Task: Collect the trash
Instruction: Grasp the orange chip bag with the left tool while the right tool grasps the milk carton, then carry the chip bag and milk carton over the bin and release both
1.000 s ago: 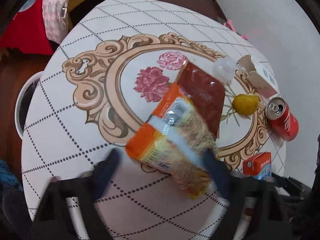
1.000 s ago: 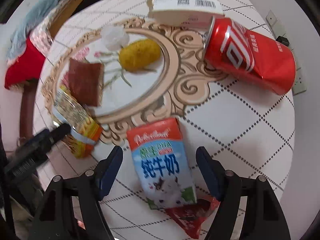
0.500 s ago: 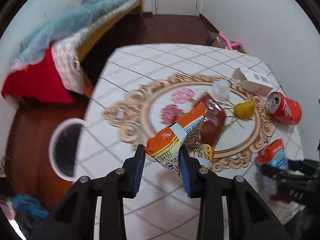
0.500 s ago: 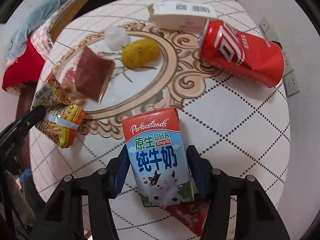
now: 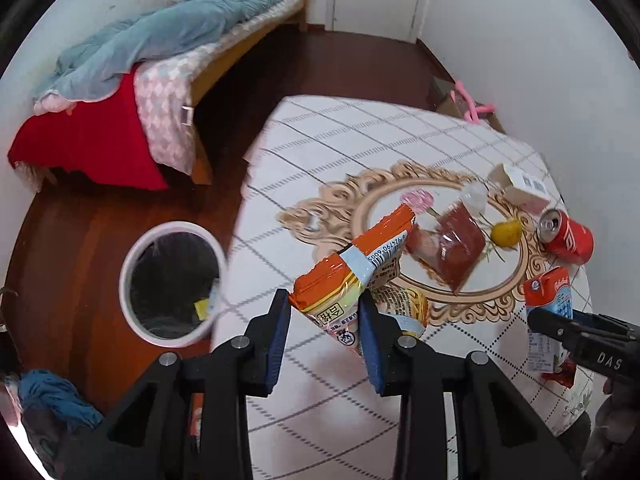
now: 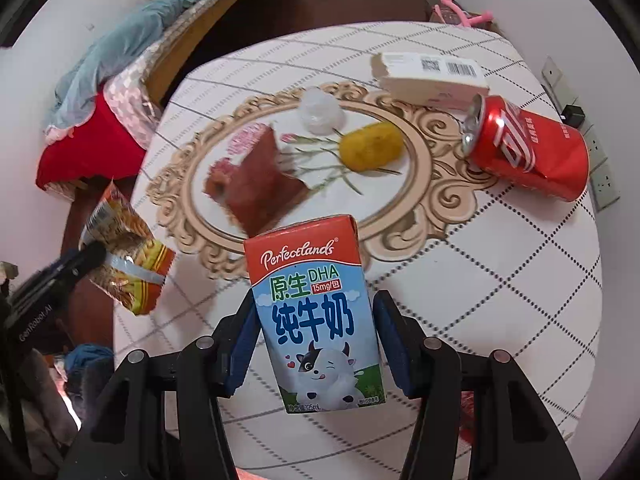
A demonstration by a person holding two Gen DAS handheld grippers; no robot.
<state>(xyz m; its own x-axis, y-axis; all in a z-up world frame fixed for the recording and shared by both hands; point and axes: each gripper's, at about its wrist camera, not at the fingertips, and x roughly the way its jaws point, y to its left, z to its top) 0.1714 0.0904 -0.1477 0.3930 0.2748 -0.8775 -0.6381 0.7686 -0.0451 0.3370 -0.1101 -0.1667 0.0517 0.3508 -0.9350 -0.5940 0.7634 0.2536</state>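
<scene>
My left gripper [image 5: 325,322] is shut on an orange noodle packet [image 5: 352,266], which hangs above the table's left edge. In the right wrist view the same packet [image 6: 124,248] shows at the left. A red-and-blue milk carton [image 6: 316,320] stands upright between the pads of my right gripper [image 6: 316,344], which is shut on it and holds it above the table. On the table lie a red soda can [image 6: 528,148], a dark red wrapper [image 6: 260,184], a yellow lump [image 6: 370,146], a clear plastic wad [image 6: 320,112] and a white box [image 6: 430,78].
A white-rimmed bin [image 5: 172,282] with a dark liner stands on the wooden floor left of the round table [image 5: 340,140]. A bed [image 5: 120,80] with red and blue covers is beyond it. A wall [image 5: 540,60] runs close behind the table, and a red scrap [image 5: 562,374] lies near the table's front edge.
Both grippers have closed on their items and lifted them off the table. The noodle packet has moved left, towards the table's edge and the bin.
</scene>
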